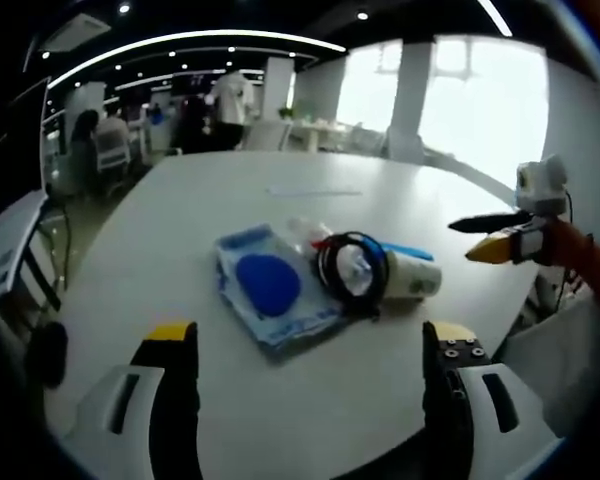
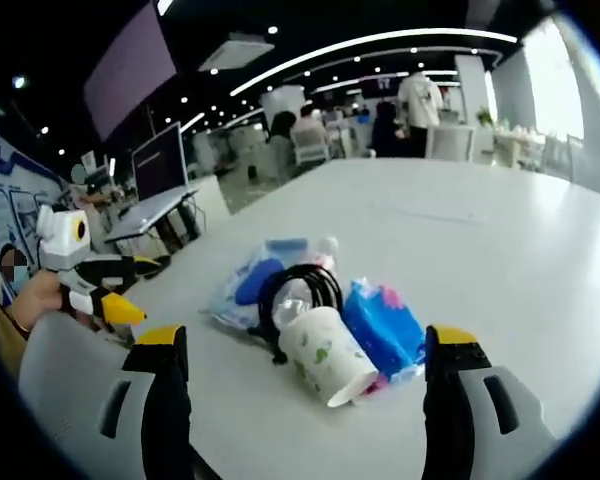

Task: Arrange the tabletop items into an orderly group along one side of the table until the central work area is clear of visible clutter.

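1. Left gripper view: left claw [image 1: 313, 365] gapes wide, empty, short of the clutter mid-counter [image 1: 180, 220].
2. Right claw [image 2: 307, 370] likewise spread, holding nothing, facing the paper cup [image 2: 325, 355].
3. Judgement: grip the cup's body squarely, avoiding the black cable [image 2: 298, 290] and blue packet [image 2: 385, 325].

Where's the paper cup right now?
In the right gripper view the paper cup lies on its side on the white table, between the black cable coil and the blue tissue pack.
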`<state>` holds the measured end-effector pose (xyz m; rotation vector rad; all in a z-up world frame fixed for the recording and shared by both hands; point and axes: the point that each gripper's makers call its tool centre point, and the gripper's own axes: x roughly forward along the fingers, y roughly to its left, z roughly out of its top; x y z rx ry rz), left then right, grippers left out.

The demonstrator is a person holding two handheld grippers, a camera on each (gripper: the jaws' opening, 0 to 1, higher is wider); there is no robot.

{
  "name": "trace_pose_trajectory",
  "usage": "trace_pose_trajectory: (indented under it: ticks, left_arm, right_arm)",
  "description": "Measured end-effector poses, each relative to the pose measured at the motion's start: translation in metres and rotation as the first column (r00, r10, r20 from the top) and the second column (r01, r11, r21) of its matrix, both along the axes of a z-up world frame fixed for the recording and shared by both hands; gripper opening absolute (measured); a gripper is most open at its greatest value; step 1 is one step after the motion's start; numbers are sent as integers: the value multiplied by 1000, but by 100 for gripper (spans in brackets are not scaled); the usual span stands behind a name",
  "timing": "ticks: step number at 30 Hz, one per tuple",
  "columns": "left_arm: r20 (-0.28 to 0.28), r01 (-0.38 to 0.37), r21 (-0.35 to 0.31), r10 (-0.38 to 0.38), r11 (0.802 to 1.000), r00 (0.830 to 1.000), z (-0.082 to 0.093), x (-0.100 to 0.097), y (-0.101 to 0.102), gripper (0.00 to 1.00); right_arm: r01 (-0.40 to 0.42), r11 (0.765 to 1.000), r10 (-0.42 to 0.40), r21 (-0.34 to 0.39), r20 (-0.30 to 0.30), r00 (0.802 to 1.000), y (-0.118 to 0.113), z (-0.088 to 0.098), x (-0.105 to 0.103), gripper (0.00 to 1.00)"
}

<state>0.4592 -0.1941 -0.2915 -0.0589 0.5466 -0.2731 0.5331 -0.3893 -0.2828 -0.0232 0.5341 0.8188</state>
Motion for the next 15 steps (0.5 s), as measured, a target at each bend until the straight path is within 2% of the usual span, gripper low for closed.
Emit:
trace_pose_trajectory:
  ticks: [8,15]
  left_arm:
    - [-14,-4,1,4,1000,1000,-4,1,4,90]
    - [-14,-6,2,6,1000,1000,-4,2,5,89]
  right_arm:
    - [-54,993,55,-101,8,998,4,-8,10,94]
    - [-81,976,83,-200,-2,997,2,-31,11,90]
